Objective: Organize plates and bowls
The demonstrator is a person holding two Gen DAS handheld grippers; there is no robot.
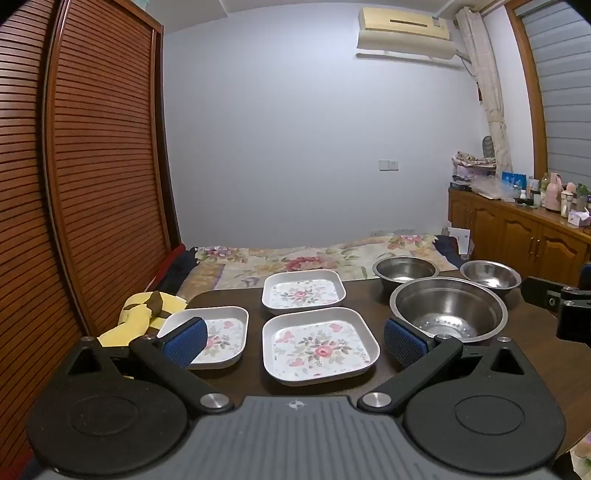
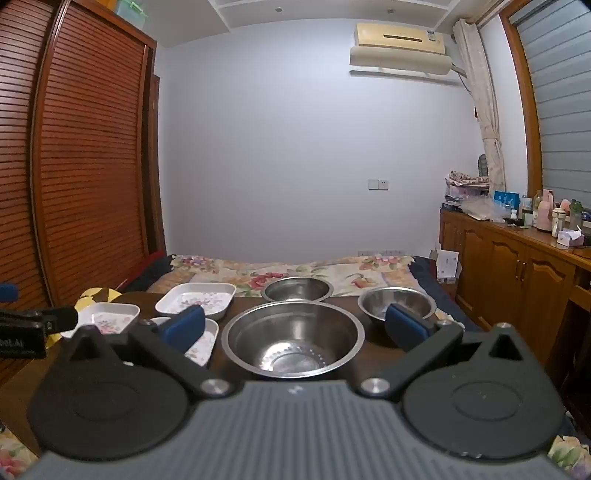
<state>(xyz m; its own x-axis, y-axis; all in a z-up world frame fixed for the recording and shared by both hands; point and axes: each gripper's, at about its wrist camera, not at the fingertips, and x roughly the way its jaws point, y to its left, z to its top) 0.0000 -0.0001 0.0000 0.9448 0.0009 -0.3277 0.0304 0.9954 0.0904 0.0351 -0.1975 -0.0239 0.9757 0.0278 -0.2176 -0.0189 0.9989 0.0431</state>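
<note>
Dim, bluish light; fisheye-bent edges.

Left plate [image 1: 221, 338] partly behind claw pad

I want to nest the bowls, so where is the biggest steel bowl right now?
The biggest steel bowl sits nearest on the table, centred in the right wrist view, ahead of two smaller bowls, with the floral plates to its left.

I'm in a home bedroom: a bed [image 1: 295, 258] under a floral quilt, a louvred wardrobe [image 1: 103, 166], a wall air conditioner [image 1: 404, 26].
</note>
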